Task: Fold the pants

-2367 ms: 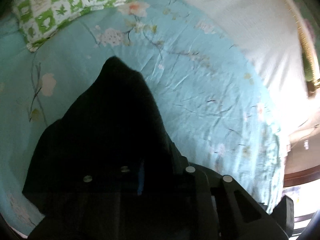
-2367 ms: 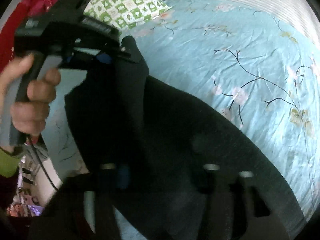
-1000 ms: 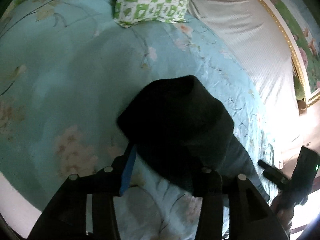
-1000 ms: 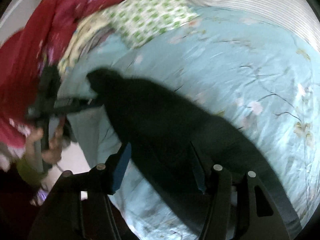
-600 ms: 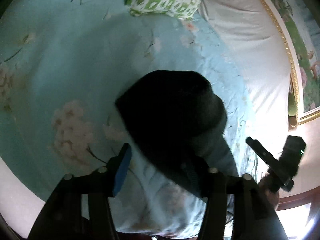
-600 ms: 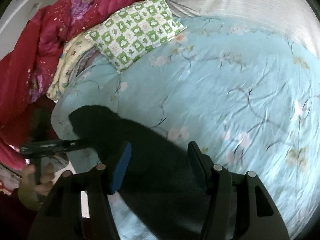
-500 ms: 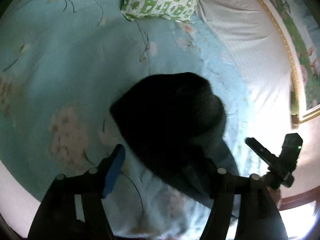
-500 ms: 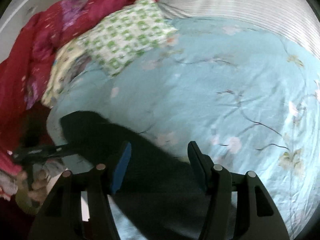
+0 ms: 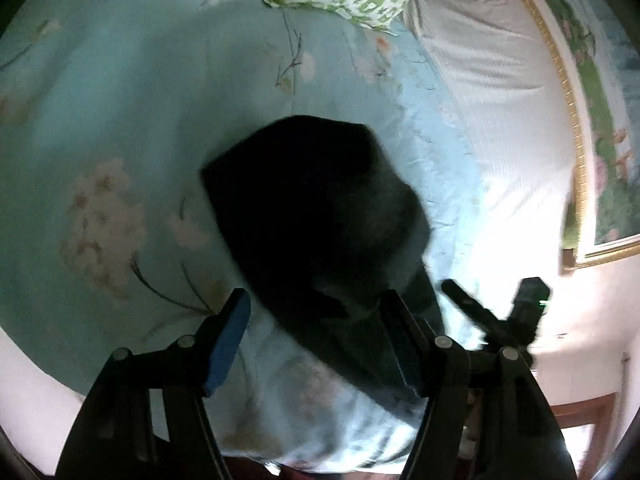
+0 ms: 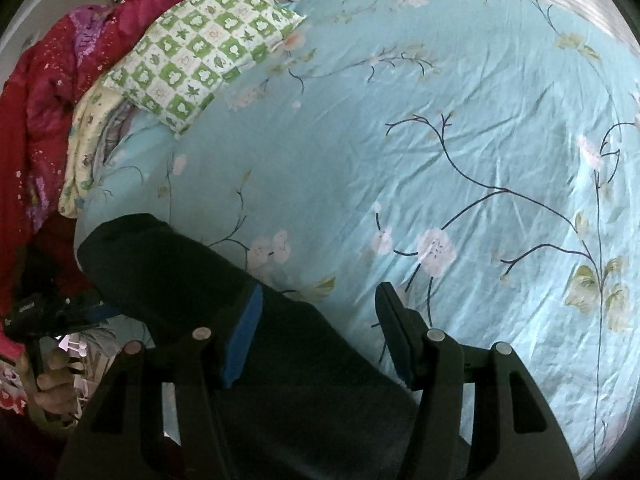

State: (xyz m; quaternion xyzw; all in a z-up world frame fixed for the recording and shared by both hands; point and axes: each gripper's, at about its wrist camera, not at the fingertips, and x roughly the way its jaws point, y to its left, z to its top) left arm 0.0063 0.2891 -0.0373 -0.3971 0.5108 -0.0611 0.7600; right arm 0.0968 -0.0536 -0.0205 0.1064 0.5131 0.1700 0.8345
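The black pants (image 9: 316,208) lie folded in a dark band on the light blue floral bedsheet (image 9: 120,100) near the bed's front edge. My left gripper (image 9: 316,340) is open and empty, just above the near end of the pants. My right gripper (image 10: 320,332) is open and empty over the other end of the pants (image 10: 192,280). The right gripper also shows at the right of the left wrist view (image 9: 496,312), and the left gripper at the left edge of the right wrist view (image 10: 60,308), held in a hand.
A green and white checked pillow (image 10: 200,60) lies at the head of the bed, beside a red quilt (image 10: 36,92). A white striped sheet (image 9: 492,92) covers the far side. The bed's edge drops off right below the pants.
Both grippers have let go of the pants and opened. The pants now rest folded on the sheet, and both grippers have drawn back a little.
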